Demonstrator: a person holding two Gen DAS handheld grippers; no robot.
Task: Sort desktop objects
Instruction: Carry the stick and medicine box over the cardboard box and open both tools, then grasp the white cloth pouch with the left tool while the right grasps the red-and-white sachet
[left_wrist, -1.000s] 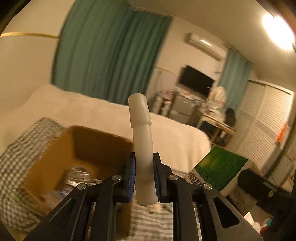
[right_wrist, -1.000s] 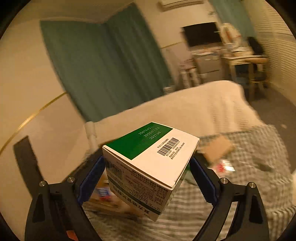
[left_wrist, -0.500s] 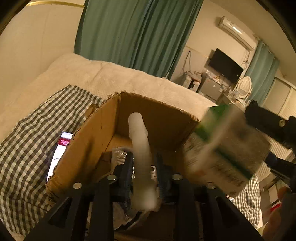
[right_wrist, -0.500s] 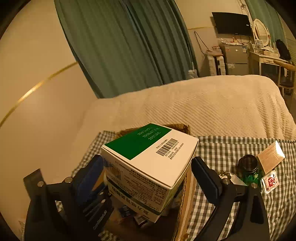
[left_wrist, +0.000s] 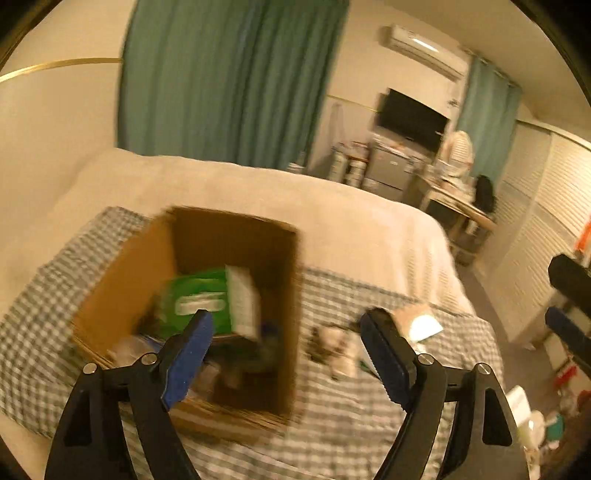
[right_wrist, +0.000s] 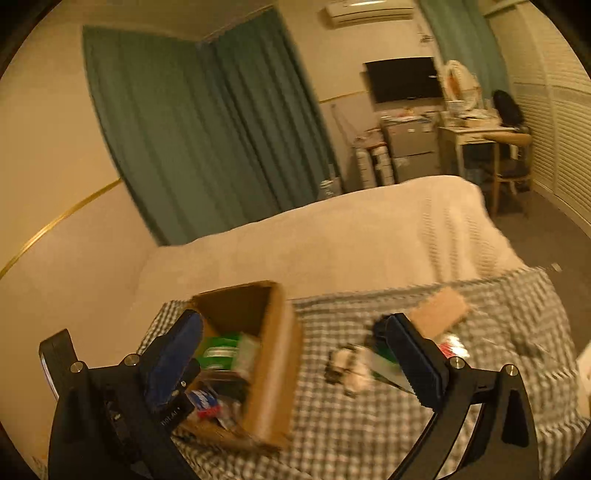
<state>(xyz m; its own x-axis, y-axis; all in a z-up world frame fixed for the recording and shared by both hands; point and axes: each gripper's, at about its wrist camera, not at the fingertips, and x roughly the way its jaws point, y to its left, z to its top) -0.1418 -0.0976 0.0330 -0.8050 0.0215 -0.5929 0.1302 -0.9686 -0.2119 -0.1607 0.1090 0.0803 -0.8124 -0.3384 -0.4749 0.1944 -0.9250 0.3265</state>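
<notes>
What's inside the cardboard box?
The box holds a green-and-white carton on top, with blurred wrappers and small packets beside and below it. Whatever lies under the carton is hidden.

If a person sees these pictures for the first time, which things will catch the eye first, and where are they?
First is the open brown cardboard box on the grey-and-white checked cloth, with a green-and-white carton lying inside it. Next are the black left tongs in the foreground, their jaws opening with nothing between them. Behind hang long teal curtains.
</notes>
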